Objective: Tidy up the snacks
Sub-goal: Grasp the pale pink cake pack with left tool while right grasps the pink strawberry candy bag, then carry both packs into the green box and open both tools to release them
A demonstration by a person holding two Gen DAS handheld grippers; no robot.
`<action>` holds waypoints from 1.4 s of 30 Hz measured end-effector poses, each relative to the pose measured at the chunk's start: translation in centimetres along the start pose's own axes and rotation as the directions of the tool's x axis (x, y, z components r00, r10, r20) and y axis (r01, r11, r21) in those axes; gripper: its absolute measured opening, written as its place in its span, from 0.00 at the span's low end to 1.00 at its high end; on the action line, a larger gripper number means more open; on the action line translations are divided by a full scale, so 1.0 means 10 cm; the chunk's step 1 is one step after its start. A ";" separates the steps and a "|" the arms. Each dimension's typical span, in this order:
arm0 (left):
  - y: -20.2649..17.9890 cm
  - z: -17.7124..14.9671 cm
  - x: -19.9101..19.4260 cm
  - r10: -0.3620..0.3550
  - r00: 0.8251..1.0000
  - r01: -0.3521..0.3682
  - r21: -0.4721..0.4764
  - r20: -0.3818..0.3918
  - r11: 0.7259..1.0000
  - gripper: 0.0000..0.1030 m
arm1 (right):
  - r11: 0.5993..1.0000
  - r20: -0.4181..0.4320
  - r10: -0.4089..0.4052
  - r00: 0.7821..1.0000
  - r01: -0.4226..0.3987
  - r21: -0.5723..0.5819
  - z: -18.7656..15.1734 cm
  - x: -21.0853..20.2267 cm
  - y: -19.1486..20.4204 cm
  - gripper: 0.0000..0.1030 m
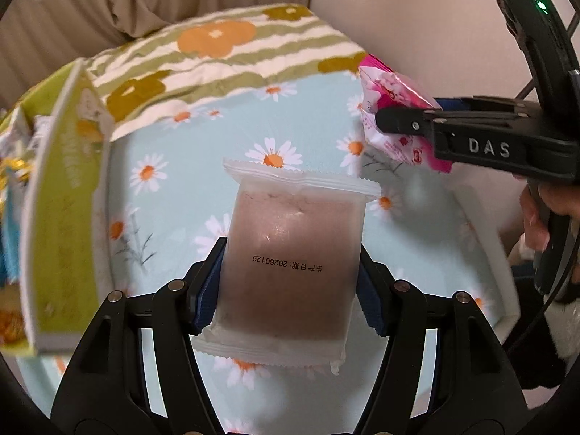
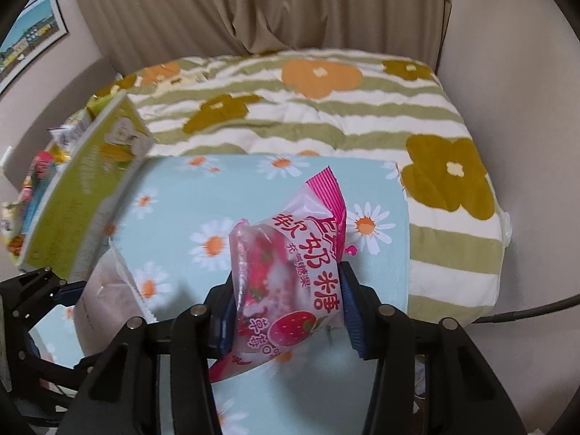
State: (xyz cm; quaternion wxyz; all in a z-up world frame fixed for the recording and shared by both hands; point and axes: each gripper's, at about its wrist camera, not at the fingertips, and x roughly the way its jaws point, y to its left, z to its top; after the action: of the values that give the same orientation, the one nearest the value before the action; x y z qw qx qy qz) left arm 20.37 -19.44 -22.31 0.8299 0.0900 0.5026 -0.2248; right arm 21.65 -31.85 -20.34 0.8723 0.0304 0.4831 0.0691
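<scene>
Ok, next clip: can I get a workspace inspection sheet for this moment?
Surface: daisy-print cloth, blue, partly bare.
Job's things: frosted brown snack pack and pink strawberry candy pack, each held above the cloth.
Clutter: green box at the left with assorted snacks inside.
Grippers: left gripper shut on the brown pack; right gripper shut on the pink pack.
Cables: black cable at right.
Surroundings: flowered striped blanket, beige curtain, framed picture.
</scene>
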 end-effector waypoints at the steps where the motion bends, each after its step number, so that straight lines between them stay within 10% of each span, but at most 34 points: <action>1: 0.00 -0.03 -0.09 -0.004 1.000 0.004 -0.009 0.010 1.000 0.59 | 1.000 0.010 0.002 1.000 -0.001 -0.004 -0.01 -0.08 0.05 0.44; 13: 0.06 -0.61 -1.37 0.042 0.991 -0.025 -0.129 0.131 0.991 0.59 | 0.991 0.139 0.109 0.984 -0.097 -0.091 -0.26 -1.22 0.84 0.44; 23: 0.90 -0.69 -2.08 0.145 0.963 -0.091 -0.235 0.225 0.968 0.59 | 0.972 0.196 0.204 0.959 -0.174 -0.159 -0.07 -1.57 1.64 0.44; 42: 3.22 -0.34 -1.64 0.172 0.974 -0.119 -0.321 0.144 0.940 0.59 | 0.976 0.194 0.205 0.959 -0.186 -0.113 0.82 -0.82 3.06 0.44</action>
State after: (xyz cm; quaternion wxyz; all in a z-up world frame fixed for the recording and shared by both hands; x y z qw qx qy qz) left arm 26.11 14.89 -12.09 0.8879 -0.0241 0.4510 -0.0877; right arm 21.52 -2.76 -5.43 0.9067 0.0440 0.3817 0.1741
